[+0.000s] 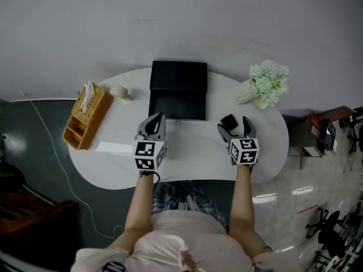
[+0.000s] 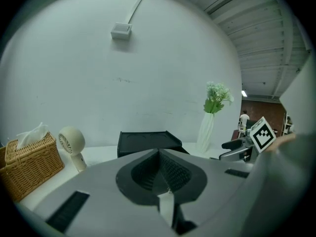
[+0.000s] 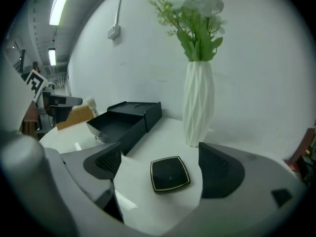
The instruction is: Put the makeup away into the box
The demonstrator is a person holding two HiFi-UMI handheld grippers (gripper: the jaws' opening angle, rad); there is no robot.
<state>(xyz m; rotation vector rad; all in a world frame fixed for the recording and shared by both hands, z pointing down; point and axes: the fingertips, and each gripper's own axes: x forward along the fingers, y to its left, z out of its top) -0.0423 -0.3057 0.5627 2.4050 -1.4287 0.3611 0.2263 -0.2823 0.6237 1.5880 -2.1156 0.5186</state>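
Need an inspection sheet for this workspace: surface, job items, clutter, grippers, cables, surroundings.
Surface: white rounded table, bare in the middle.
Job's things: black box open at the table's back, lid up; black compact lying flat on the table, outside the box.
Clutter: wicker tissue basket, small fan, vase of flowers, white paper strip.
Grippers: left hand-held gripper shut, empty; right hand-held gripper open, jaws either side of the compact, not touching it.
Cables: floor cable left of the table; wall cable runs to a wall socket box.
Surroundings: plain wall behind; office chairs at right.
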